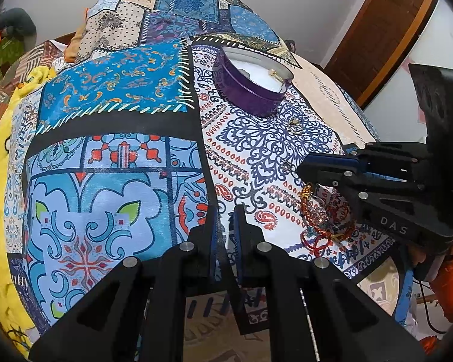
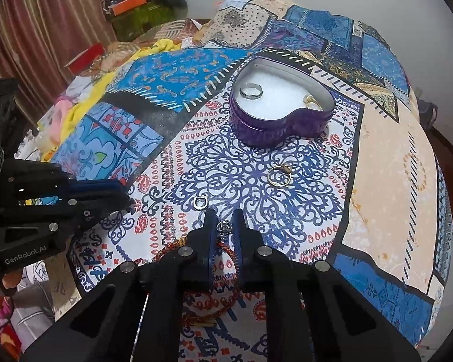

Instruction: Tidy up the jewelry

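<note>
A purple heart-shaped tin (image 2: 279,111) with a white lining stands on the patterned bedspread; it holds a silver ring (image 2: 250,90) and a gold piece (image 2: 311,101). It also shows in the left wrist view (image 1: 250,81). A gold ring (image 2: 279,173) and a small silver ring (image 2: 200,202) lie loose on the cloth. My right gripper (image 2: 225,227) is closed on a small silver filigree ring (image 2: 224,227), just above red and gold bangles (image 2: 196,271). My left gripper (image 1: 226,214) is nearly shut and empty, hovering left of the bangles (image 1: 323,220).
The patchwork bedspread (image 1: 120,150) covers the bed. A yellow blanket (image 1: 3,138) lies at the left edge. A curtain (image 2: 45,30) and cluttered boxes stand behind. A wooden door frame (image 1: 386,30) is at the right.
</note>
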Motion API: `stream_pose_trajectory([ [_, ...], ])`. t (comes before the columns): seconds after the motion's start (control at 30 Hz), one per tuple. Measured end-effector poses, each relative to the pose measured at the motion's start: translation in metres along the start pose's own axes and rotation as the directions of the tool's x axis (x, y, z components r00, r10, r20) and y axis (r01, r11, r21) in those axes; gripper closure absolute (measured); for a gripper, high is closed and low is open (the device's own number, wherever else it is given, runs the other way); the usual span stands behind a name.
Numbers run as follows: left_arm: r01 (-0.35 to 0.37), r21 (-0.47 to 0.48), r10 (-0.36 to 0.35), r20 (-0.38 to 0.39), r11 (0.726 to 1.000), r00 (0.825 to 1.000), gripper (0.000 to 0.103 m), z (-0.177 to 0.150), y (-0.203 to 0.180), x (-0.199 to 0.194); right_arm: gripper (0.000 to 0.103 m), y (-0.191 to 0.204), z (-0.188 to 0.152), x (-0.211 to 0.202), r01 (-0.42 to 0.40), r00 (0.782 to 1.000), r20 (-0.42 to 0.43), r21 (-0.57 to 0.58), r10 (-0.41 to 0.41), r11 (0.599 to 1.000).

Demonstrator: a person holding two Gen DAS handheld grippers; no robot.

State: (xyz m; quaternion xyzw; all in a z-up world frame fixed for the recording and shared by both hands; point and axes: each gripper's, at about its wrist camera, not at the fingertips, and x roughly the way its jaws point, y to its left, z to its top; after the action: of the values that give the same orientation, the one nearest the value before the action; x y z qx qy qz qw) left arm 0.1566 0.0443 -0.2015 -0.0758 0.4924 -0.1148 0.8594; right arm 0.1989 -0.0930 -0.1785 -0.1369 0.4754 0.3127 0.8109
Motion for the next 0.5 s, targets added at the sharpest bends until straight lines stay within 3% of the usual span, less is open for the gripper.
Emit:
stream_pose_trajectory([
  [0.3,0.019,0.046,-0.018,-0.003,0.999,1.0,0.094,0.004,-0.02,-0.002,0.094,-0.004,0.0,-0.033,-0.014,0.996,0.094,0.027,0.011,1.0],
  [0.5,0.024,0.068,-0.024,0.005,0.997,1.0,0.083,0.009,-0.034,-0.003,0.094,-0.01,-0.003,-0.051,-0.018,0.991,0.135,0.045,0.012,0.999],
])
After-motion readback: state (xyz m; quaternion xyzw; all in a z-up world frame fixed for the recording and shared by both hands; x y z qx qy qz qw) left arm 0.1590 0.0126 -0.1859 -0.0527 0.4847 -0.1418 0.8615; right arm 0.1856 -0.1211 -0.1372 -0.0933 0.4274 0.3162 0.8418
